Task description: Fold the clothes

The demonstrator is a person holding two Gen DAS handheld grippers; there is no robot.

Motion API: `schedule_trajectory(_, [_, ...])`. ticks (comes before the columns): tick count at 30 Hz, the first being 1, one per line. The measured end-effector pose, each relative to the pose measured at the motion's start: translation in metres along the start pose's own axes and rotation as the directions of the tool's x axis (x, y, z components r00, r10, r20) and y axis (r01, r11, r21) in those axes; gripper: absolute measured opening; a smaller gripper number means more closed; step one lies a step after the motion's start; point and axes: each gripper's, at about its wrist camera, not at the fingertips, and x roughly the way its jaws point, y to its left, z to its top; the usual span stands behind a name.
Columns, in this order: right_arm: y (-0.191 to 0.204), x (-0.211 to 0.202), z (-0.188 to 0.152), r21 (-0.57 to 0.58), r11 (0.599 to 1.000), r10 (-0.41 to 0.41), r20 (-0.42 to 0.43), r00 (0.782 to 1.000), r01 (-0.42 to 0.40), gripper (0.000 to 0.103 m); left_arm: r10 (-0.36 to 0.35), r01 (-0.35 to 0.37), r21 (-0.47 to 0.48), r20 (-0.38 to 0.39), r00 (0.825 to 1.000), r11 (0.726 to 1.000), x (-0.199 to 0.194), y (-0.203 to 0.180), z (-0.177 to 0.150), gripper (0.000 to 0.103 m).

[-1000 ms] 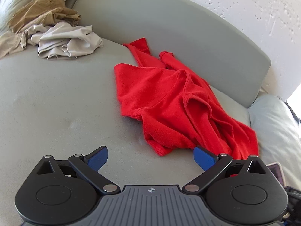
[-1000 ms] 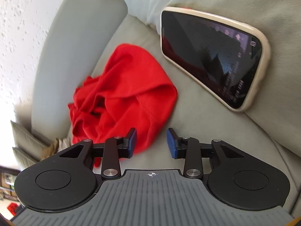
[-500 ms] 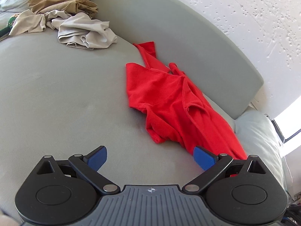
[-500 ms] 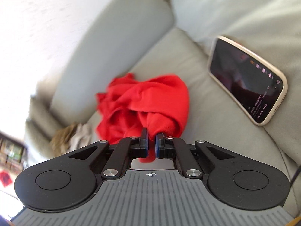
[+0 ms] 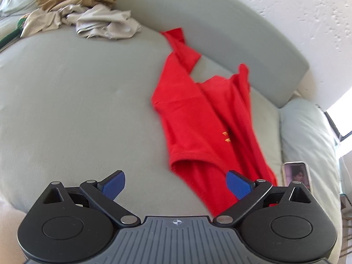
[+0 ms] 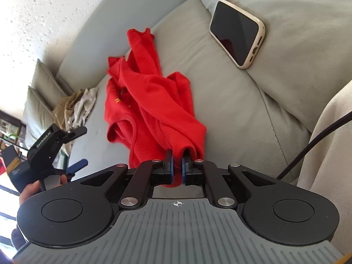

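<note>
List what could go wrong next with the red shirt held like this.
1. The right hand-held gripper pinches only a bunched edge of the red shirt; a hard pull might slip it free.
2. The left hand-held gripper is open and holds nothing, so the shirt may stay twisted rather than spread flat.
3. The phone leans on a cushion close by; dragged fabric could knock it.

This was a home living room; a grey-green upholstered sofa with loose cushions stood against a rough white plastered wall; crumpled clothes lay on its seat; a phone leaned on a cushion.
</note>
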Motion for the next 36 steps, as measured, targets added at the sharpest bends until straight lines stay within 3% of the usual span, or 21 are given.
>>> schedule_trajectory(2, [-0.002, 0.006, 0.003, -0.032, 0.999, -0.007, -0.007, 1.0, 0.007, 0.007, 0.033, -0.033, -0.035, -0.012, 0.999, 0.999, 0.008, 0.007, 0.0, 0.097])
schedule_trajectory(5, [-0.01, 0.016, 0.004, -0.03, 1.0, 0.001, -0.012, 1.0, -0.001, 0.007, 0.019, -0.02, -0.091, -0.015, 1.0, 0.996, 0.018, 0.019, 0.005, 0.095])
schedule_trajectory(9, [-0.015, 0.023, 0.006, -0.023, 0.999, 0.032, -0.01, 0.999, -0.032, 0.008, -0.077, 0.076, -0.182, 0.004, 0.997, 0.98, 0.029, 0.034, 0.021, 0.094])
schedule_trajectory(12, [-0.017, 0.025, 0.008, -0.018, 0.999, 0.048, -0.006, 0.999, -0.048, 0.008, -0.107, 0.107, -0.28, 0.014, 0.994, 0.954, 0.041, 0.046, 0.035, 0.092])
schedule_trajectory(15, [-0.019, 0.03, 0.011, 0.009, 0.998, 0.06, -0.004, 0.998, -0.06, 0.008, -0.113, 0.108, -0.312, 0.003, 0.994, 0.944, 0.054, 0.051, 0.046, 0.09])
schedule_trajectory(19, [-0.02, 0.032, 0.016, 0.021, 0.999, 0.042, 0.019, 0.999, -0.043, 0.007, -0.09, 0.085, -0.296, -0.002, 0.996, 0.951, 0.069, 0.046, 0.062, 0.09])
schedule_trajectory(24, [-0.018, 0.023, 0.027, 0.024, 0.993, -0.115, 0.143, 0.983, 0.113, 0.008, -0.064, 0.061, -0.246, -0.006, 0.998, 0.967, 0.082, 0.042, 0.075, 0.09])
schedule_trajectory(26, [-0.022, 0.023, 0.034, 0.062, 0.989, -0.144, 0.157, 0.977, 0.136, 0.008, -0.049, 0.045, -0.204, -0.011, 0.999, 0.978, 0.087, 0.038, 0.077, 0.09])
schedule_trajectory(32, [-0.028, 0.03, 0.042, 0.073, 0.987, -0.151, 0.147, 0.978, 0.141, 0.008, 0.022, -0.023, -0.034, -0.034, 0.999, 0.999, 0.104, 0.016, 0.082, 0.09])
schedule_trajectory(36, [-0.034, 0.031, 0.042, 0.088, 0.989, -0.129, 0.138, 0.982, 0.118, 0.008, 0.003, -0.002, 0.021, -0.034, 0.999, 1.0, 0.117, 0.01, 0.087, 0.082])
